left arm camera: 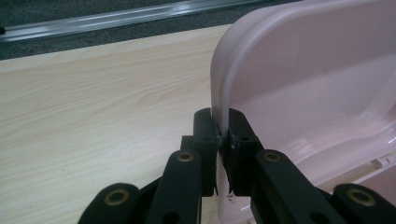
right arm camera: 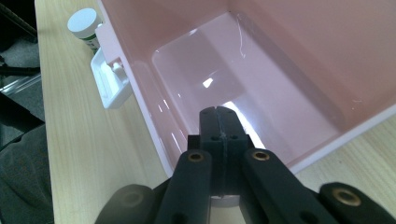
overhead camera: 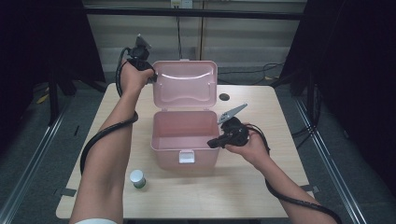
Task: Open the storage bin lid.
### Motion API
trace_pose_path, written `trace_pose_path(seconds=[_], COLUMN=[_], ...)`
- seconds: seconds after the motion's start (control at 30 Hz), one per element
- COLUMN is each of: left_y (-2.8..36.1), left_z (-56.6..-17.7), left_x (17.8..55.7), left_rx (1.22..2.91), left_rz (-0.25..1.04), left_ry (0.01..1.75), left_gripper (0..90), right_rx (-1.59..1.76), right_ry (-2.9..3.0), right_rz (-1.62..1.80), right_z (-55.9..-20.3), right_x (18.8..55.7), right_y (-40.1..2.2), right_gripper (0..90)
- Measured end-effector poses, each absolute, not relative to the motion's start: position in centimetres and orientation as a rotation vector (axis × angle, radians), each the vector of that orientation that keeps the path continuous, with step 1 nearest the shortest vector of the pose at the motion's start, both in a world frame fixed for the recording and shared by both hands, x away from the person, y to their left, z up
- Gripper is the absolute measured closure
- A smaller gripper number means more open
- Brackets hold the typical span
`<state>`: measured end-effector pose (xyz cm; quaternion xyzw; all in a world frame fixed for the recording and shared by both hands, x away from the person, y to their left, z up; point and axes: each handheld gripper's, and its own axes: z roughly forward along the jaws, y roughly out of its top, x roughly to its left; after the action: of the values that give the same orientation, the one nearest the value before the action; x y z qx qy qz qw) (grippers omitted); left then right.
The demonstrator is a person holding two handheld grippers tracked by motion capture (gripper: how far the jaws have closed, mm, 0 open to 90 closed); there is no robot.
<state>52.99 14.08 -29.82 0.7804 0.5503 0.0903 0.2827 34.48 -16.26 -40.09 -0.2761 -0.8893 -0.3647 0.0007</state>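
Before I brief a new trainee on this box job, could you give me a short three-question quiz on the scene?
1. True or false: the lid of the pink box stands open.
2. What does the left gripper clamp? A) the lid's edge B) the small bottle C) the white latch
3. What stands on the table near the box's front left corner?

Key: 1 true. 2 A. 3 A small bottle with a white cap. The right gripper is shut, empty, over the box's near rim.
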Motion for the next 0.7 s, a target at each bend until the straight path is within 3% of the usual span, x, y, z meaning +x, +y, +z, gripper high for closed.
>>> trace_pose_path(seconds=[0.7], left_y=[14.0], left_z=[-32.1], left_x=[54.6], left_rx=[2.098], left_rz=[0.237], left_ry=[1.516], left_gripper=[83.2], right_rx=[-0.853], right_ry=[-2.784], right_rz=[-1.147], right_z=[-40.1], right_x=[34.6], right_y=[-16.4], right_gripper=[90.0])
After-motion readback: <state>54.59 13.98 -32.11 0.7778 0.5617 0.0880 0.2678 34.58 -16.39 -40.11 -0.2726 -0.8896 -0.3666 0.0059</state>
